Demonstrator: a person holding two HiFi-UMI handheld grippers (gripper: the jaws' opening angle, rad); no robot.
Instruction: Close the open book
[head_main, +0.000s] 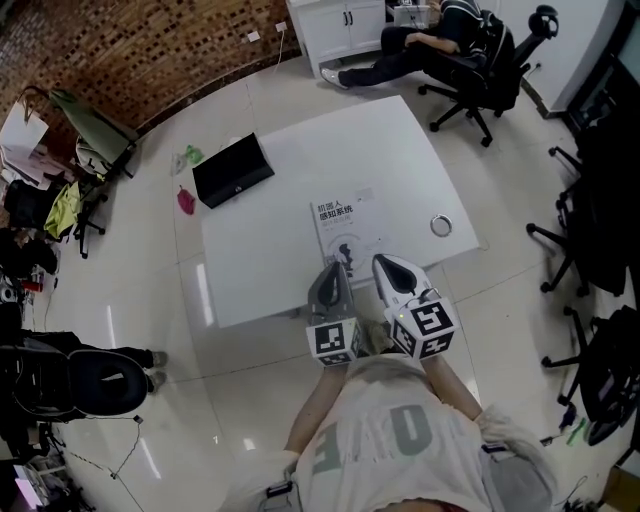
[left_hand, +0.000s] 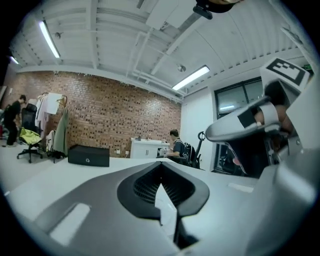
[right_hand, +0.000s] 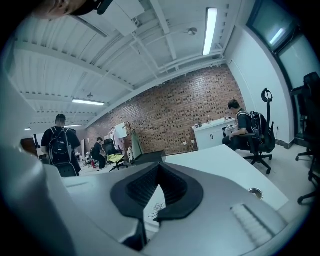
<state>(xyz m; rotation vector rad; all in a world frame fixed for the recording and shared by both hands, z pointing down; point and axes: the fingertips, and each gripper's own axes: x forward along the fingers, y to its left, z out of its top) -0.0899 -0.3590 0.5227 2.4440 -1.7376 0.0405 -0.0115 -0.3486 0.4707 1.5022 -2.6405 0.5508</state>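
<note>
Book (head_main: 343, 222) just beyond left tongs (head_main: 337, 268)

Looks like an open-plan office, sort of loft/studio style. There's a long exposed brick wall (head_main: 150, 50), glossy pale floor tiles (head_main: 220, 400), and an open ceiling with bare beams and ducts (left_hand: 150, 30) plus strip lights (right_hand: 210, 30). Black swivel chairs (head_main: 495, 70) are all over the place, there's a big white table (head_main: 290, 270), and a white cabinet (head_main: 340, 25) against the wall with someone sitting (right_hand: 242, 127) by it. A clothes rack (left_hand: 50, 107) is off to one side, and a person with a backpack (right_hand: 60, 145) is standing about
</note>
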